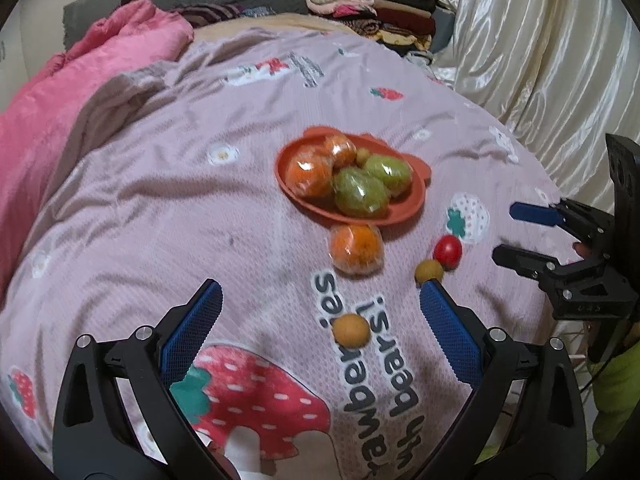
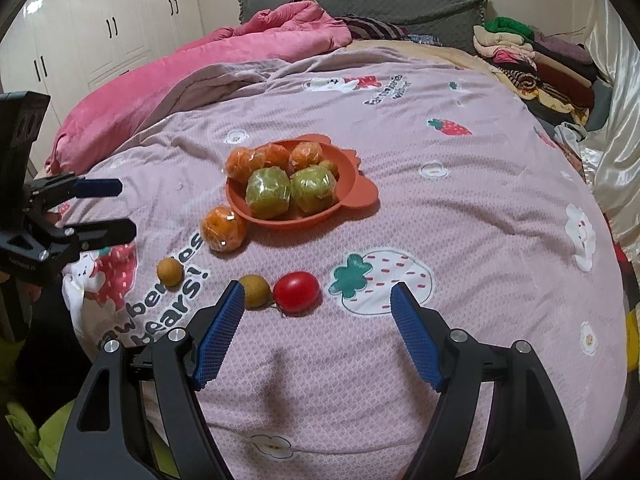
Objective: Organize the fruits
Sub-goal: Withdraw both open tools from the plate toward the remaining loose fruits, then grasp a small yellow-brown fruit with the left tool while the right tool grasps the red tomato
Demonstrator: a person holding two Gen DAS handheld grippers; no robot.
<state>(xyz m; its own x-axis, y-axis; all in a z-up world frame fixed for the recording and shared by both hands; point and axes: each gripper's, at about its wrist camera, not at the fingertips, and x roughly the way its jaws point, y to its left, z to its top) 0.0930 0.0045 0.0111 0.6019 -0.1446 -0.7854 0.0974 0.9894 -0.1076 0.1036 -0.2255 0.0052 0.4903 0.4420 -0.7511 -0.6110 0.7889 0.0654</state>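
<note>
A pink quilt [image 2: 400, 240] printed with strawberries and bears covers the bed, and everything below is placed from the orange bowl [image 2: 348, 196] that sits on it near the middle. A rumpled pink blanket [image 2: 192, 76] lies beyond the bowl to the left, and a pile of folded clothes [image 2: 532, 64] beyond it to the right. In the bowl lie wrapped fruits: two green ones [image 2: 268, 194] at the near side and oranges [image 2: 256, 160] behind them. A loose wrapped orange [image 2: 223, 229] touches the bowl's near left rim. Nearer still, well clear of the bowl, lie a red tomato [image 2: 297, 293], a brown longan [image 2: 255, 291] just left of it, and a second longan [image 2: 169, 272] farther left. The left gripper [image 1: 320, 300] and right gripper [image 2: 318, 300] hover near these, both with jaws wide apart and nothing between the pads.
</note>
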